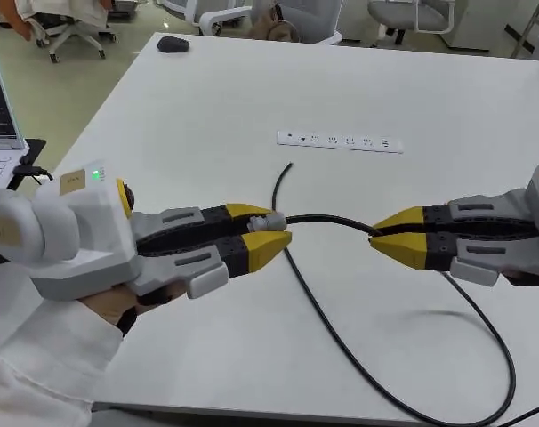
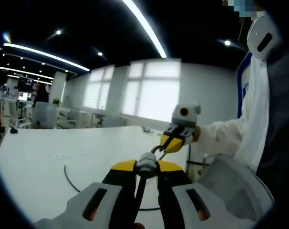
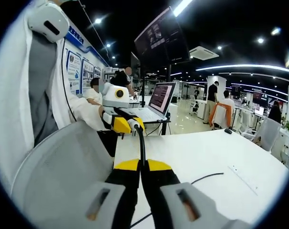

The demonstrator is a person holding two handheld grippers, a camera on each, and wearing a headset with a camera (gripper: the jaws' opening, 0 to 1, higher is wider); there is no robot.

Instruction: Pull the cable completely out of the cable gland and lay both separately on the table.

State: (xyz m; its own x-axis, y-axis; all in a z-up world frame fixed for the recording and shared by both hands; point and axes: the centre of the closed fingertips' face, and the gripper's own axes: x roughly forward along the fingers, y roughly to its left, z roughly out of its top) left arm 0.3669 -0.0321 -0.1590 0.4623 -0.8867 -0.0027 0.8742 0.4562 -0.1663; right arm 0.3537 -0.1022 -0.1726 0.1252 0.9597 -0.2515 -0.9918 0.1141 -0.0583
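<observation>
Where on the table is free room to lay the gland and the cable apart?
Bare table lies between the mouse and the power strip, also beyond the strip's right end. The near middle is crowded: the cable loops there.

Head view: high, looks forward and down over white table (image 1: pixel 252 89), near. Left gripper (image 1: pixel 278 228) enters from 9 o'clock, right gripper (image 1: pixel 376 238) from 3 o'clock, power strip (image 1: pixel 339 140) toward 12.
Left gripper view: low over tabletop, along own jaws at 6 o'clock, faces right gripper close ahead, windows beyond.
Right gripper view: low, opposite heading, faces left gripper near 10 o'clock, laptop (image 3: pixel 156 102) behind it.
Shared by all three: cable (image 1: pixel 327 220) span between grippers, power strip. Head and left gripper views share cable gland (image 1: pixel 268 222).
</observation>
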